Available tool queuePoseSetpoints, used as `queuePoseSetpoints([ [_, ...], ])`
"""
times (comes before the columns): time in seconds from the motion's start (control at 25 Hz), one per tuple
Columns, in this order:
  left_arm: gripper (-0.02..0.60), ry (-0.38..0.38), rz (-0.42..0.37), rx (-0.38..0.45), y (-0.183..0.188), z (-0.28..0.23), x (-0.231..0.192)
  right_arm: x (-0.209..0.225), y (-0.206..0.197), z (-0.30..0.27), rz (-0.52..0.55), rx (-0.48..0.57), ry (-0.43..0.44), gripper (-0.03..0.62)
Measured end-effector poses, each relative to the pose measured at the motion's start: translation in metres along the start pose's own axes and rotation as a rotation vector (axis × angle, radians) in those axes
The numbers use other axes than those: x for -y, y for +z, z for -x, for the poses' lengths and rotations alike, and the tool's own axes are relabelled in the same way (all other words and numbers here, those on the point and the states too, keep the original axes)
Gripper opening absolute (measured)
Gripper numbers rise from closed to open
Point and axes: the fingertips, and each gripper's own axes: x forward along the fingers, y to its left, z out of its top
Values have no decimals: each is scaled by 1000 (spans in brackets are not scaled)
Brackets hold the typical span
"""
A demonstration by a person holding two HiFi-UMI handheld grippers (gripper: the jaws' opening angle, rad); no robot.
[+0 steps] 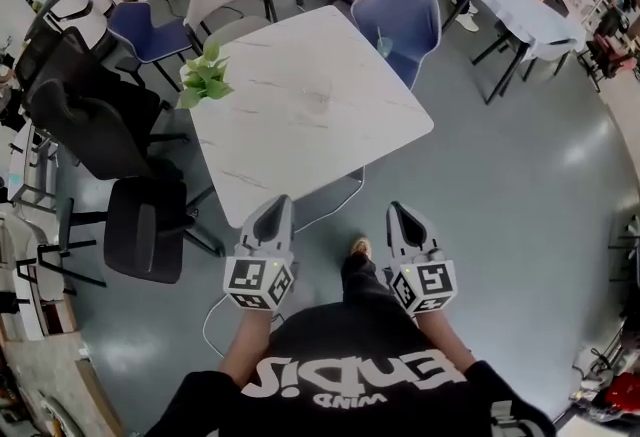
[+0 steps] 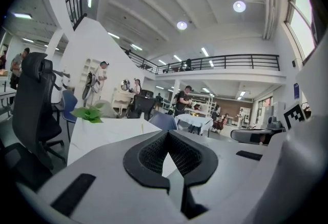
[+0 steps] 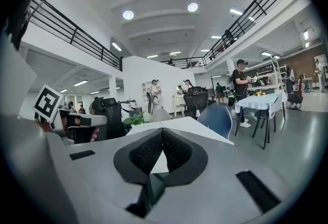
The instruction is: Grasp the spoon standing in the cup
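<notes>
Left gripper (image 1: 274,208) and right gripper (image 1: 401,215) sit side by side at 6 o'clock in the head view, both with jaws closed on nothing. Beyond them at 12 o'clock is a white table (image 1: 280,155). A faint clear cup (image 1: 321,93) stands near its middle, well apart from both grippers; the spoon is too faint to make out. A plant (image 1: 205,75) sits at the table's 10 o'clock corner, and a blue chair (image 1: 400,15) stands past it at 1 o'clock.

Smooth white marble-look square tabletop (image 1: 300,115), faintly veined, glossy grey floor (image 1: 520,195), matt grey plastic left gripper (image 1: 274,210), rough black meshed pads (image 2: 154,154)
</notes>
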Motion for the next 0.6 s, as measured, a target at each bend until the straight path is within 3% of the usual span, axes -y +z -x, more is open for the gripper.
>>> queuePoseSetpoints([
  [0.6, 14, 138, 57, 27, 36, -103, -9, 89, 42, -97, -12, -7, 124, 8],
])
